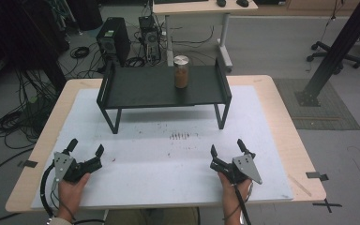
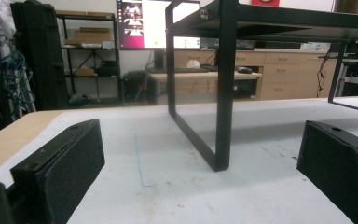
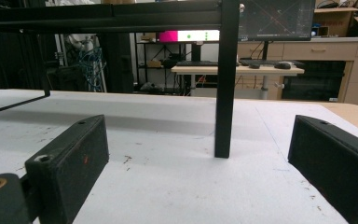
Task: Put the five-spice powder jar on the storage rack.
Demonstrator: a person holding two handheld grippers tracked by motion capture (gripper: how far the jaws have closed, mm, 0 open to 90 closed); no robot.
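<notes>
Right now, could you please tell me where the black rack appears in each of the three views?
High view: the black rack stands at the far middle of the table, carrying a jar.
Left gripper view: its front left leg rises at centre, with the shelf across the top right.
Right gripper view: its front right leg stands at centre, with the shelf along the top.
Shared landmark: the white mat under the rack's feet.

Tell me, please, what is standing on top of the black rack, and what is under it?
On the black rack stands one jar with a metal lid and brown contents. Under the rack, the white mat looks bare where it shows; the shelf covers the part directly beneath it.
</notes>
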